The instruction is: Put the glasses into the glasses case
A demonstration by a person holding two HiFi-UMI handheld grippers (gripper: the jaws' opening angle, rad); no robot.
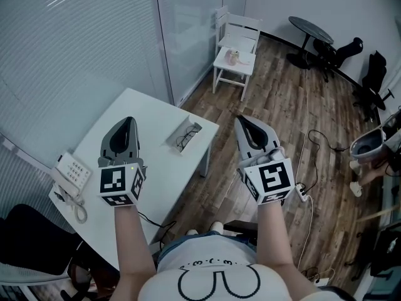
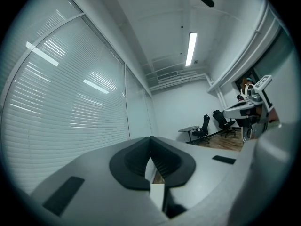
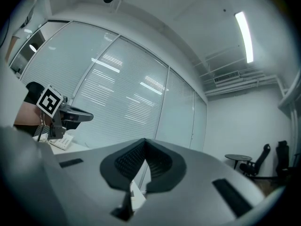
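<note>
Dark-framed glasses lie in an open grey glasses case near the far right corner of the white table. My left gripper hovers level above the table, left of the case and apart from it, with its jaws shut and nothing between them. My right gripper hangs over the wooden floor, right of the table, also shut and empty. In the left gripper view the left gripper shows only the window wall ahead. The right gripper faces the blinds, with the left gripper at its left.
A white desk phone sits at the table's near left edge. A white chair stands beyond the table by the glass wall. A round black table and black office chairs stand at the back right. Cables run across the floor.
</note>
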